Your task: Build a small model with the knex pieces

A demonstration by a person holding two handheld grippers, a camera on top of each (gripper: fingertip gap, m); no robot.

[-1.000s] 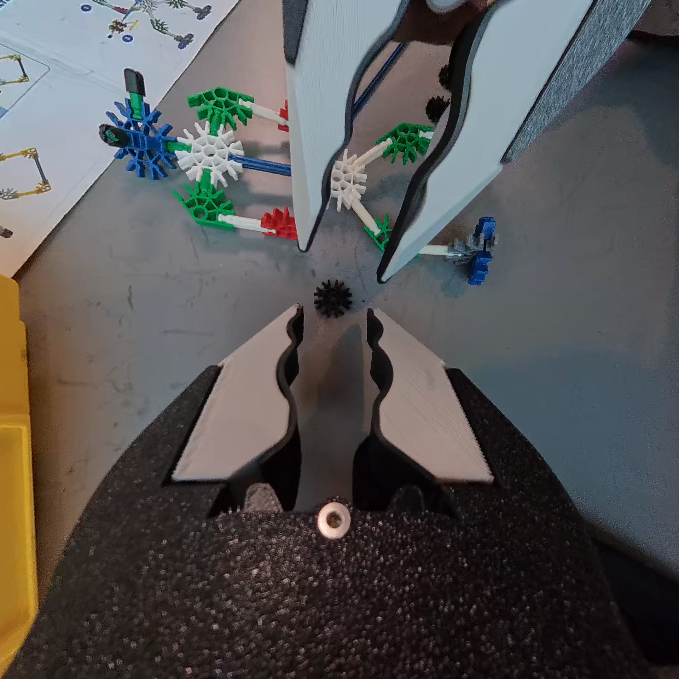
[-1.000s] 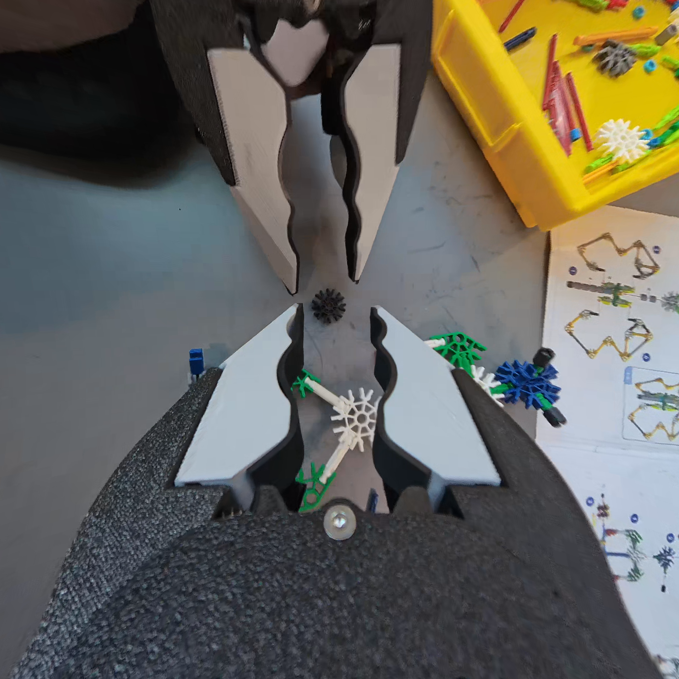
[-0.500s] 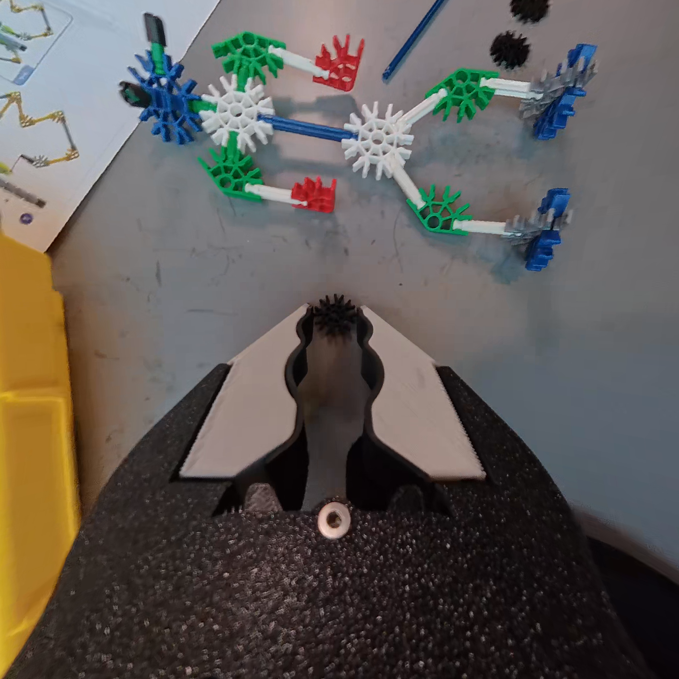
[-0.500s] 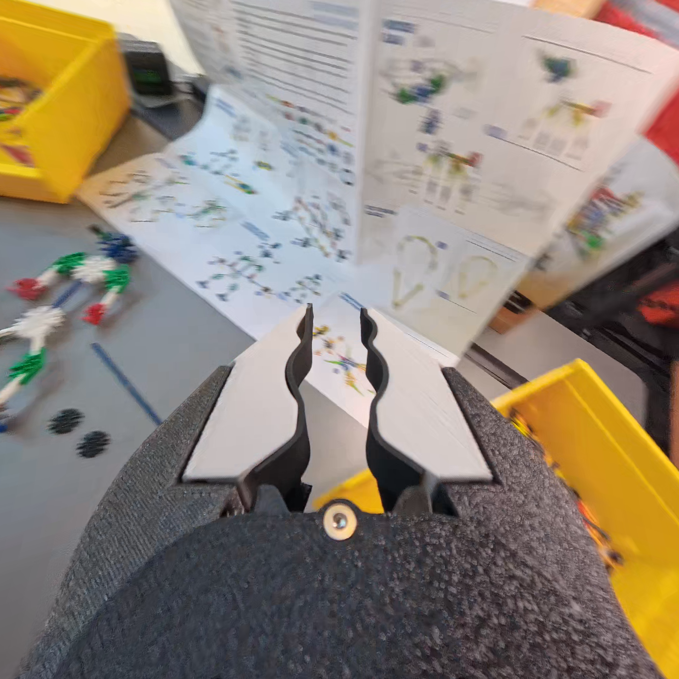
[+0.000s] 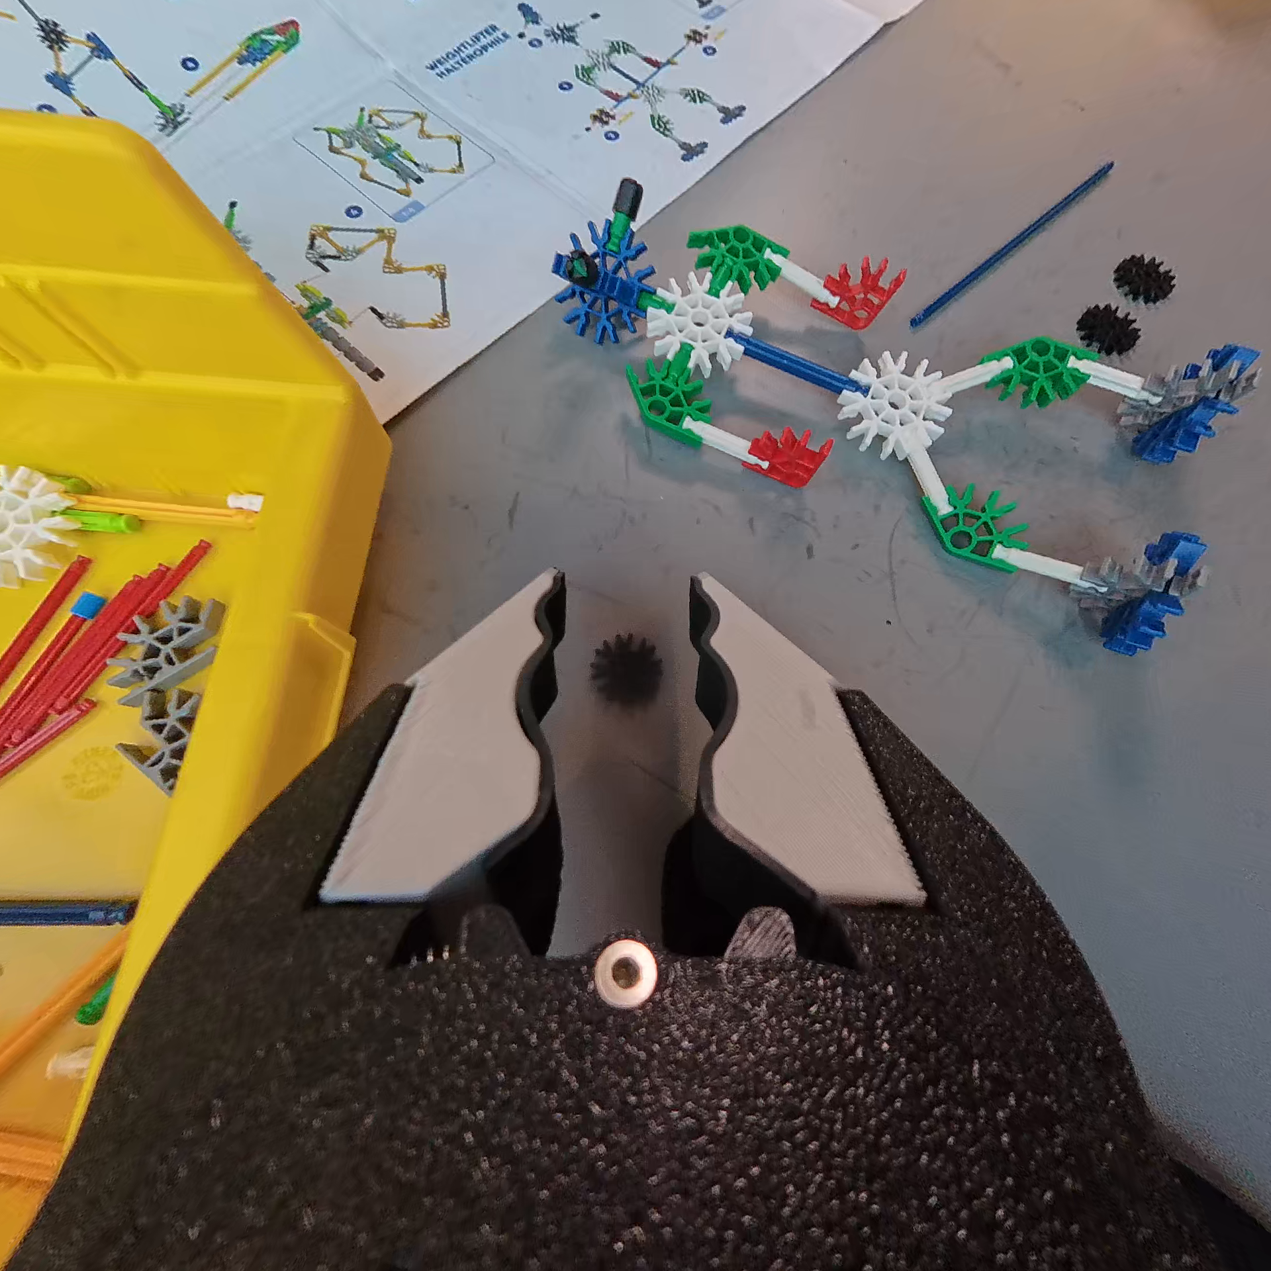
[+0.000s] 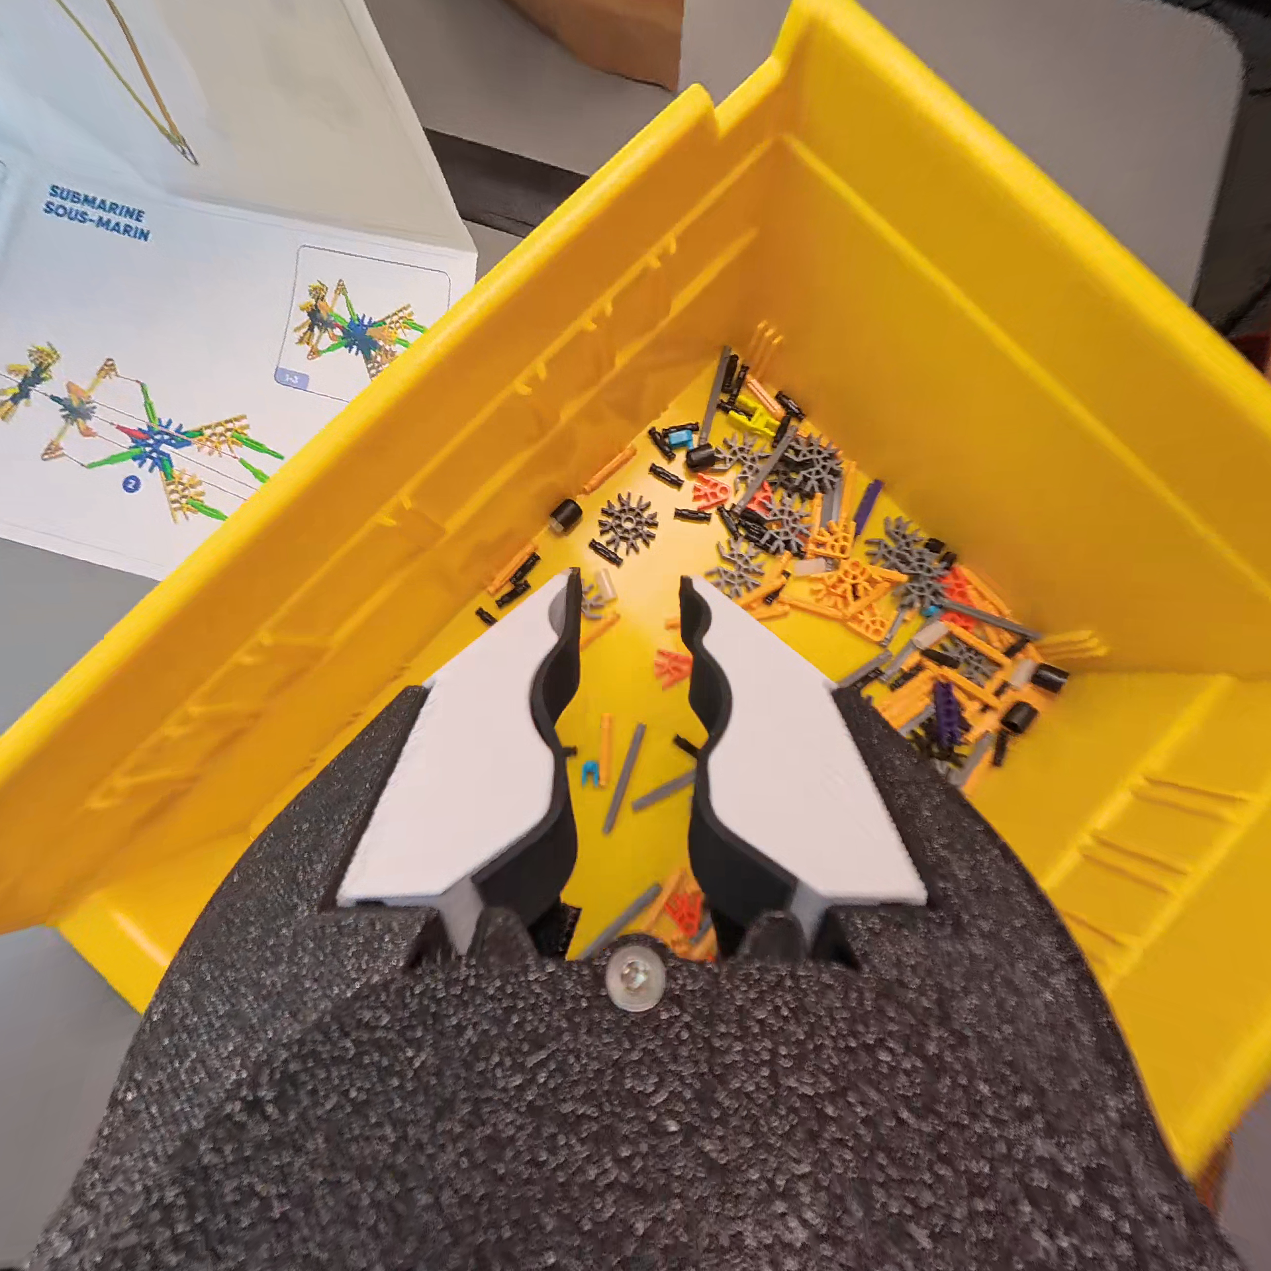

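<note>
In the left wrist view my left gripper [image 5: 626, 578] is open above the grey table. A small black gear [image 5: 626, 667] shows blurred in the gap between its fingers, touching neither. Beyond it lies a flat rod-and-connector model [image 5: 894, 406] of white, green, red and blue pieces. Two more black gears [image 5: 1107, 330] and a thin blue rod [image 5: 1011, 244] lie beside the model. In the right wrist view my right gripper [image 6: 629, 578] is open and empty, held over a yellow bin [image 6: 894, 275] of small loose pieces, with a grey spoked connector [image 6: 627, 523] just past its tips.
A second yellow bin [image 5: 206, 344] with red rods and grey connectors stands close on the left of the left gripper. A printed instruction sheet [image 5: 481, 103] lies behind the model and shows beside the other bin [image 6: 172, 344]. My hands' fingertips stand some 60 cm from each other. My right tips are about 35 cm from the thin blue rod [image 5: 1011, 244], my left tips only 20 cm.
The left gripper closed on the black gear, then opened and drew back; the gear now sits loose between its fingers. The right gripper swung away from the model to over a yellow bin.
</note>
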